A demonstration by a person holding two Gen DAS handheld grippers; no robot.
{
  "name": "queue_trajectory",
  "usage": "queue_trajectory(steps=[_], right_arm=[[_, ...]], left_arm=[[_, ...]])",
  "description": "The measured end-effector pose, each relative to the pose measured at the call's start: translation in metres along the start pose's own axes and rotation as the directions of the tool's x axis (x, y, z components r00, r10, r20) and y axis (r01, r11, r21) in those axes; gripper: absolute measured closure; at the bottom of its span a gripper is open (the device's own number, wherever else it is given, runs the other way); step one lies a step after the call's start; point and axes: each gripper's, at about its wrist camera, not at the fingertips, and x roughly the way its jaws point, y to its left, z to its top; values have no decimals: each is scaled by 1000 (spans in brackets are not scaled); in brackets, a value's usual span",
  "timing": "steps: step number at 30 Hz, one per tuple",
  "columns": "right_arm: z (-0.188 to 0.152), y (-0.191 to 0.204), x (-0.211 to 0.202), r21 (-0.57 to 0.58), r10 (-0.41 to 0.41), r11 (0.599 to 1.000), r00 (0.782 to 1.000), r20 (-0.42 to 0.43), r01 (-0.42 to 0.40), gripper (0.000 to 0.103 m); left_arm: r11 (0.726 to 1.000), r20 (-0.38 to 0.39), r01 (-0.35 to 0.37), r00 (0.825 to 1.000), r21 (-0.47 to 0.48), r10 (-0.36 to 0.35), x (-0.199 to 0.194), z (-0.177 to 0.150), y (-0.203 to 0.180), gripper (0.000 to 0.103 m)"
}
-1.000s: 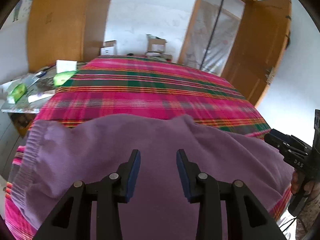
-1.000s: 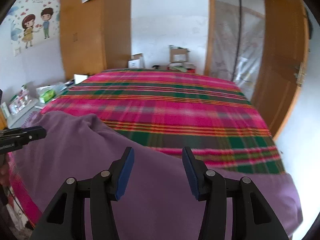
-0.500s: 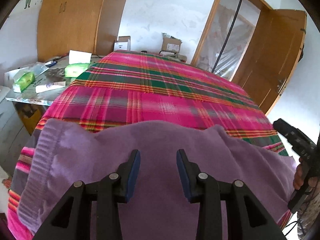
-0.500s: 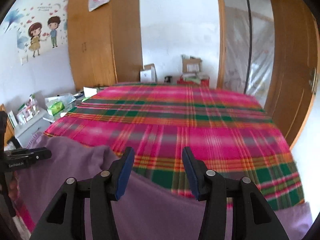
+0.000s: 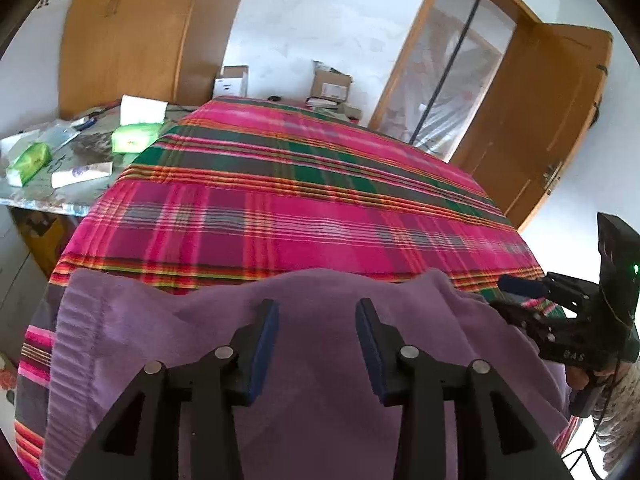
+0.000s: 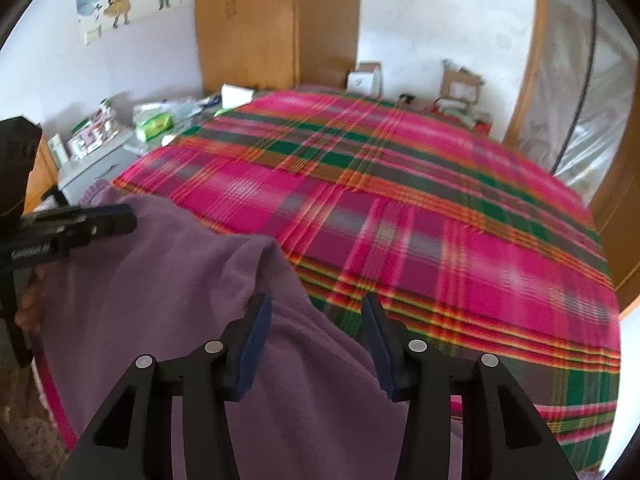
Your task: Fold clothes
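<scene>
The soft purple fleece garment (image 5: 312,380) lies spread across the near end of the bed, over the pink, green and orange plaid bedspread (image 5: 300,208), its ribbed hem (image 5: 76,344) running down the left side in the left wrist view and a rounded bump of cloth rising at its far edge. The left claw (image 5: 317,344) hangs above the middle of the garment with its blue-padded fingers (image 5: 264,344) set wide and nothing between them; the right claw (image 6: 314,344) is likewise spread wide and empty, poised over the garment's right-hand border where purple cloth gives way to plaid. A second ago both cameras sat lower and closer, the garment filling more of each view; since then both claws have pulled up and back toward the near edge of the bed, so more bedspread shows beyond the far edge, and the right claw has swung so that its view, now smeared with motion, looks more to the right. The cloth itself looks much as it did. I judge this to be a repositioning between grasps, with no fold yet visible and most of the task ahead. Beyond the bed stand a cluttered grey side surface (image 5: 36,196) carrying green packets, a tall wooden wardrobe (image 5: 136,28), cardboard boxes (image 5: 330,84) against the white wall, and an open wooden door (image 5: 556,116)
</scene>
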Motion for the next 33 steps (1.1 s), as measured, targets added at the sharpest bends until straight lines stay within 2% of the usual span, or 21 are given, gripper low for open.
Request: queue_trajectory(steps=[5, 8, 11, 15, 20, 29, 33], right_arm=[[-1, 6, 8, -47, 42, 998, 998, -50, -44, 55], [-1, 9, 13, -72, 67, 995, 995, -80, -72, 60], [-1, 12, 16, -99, 86, 990, 990, -107, -97, 60], [0, 20, 16, -151, 116, 980, 987, -111, -132, 61], [6, 31, 12, -207, 127, 969, 990, -68, -139, 61], [12, 22, 29, -91, 246, 962, 962, -116, -257, 61], [12, 10, 26, -15, 301, 953, 949, -97, -304, 61]], left_arm=[[1000, -14, -1, 1000, -13, 1, 4, 0, 7, 62], [1000, -29, -7, 1000, -24, 6, 8, 0, 11, 62], [999, -38, -6, 999, -39, 5, 12, -1, 16, 62], [999, -45, -8, 999, -40, 6, 14, -3, 17, 62], [999, -47, -4, 999, -42, 2, 14, -4, 18, 62], [999, -43, 0, 999, -38, -2, 15, -4, 18, 62], [999, -40, 5, 999, -37, -6, 16, -5, 19, 62]])
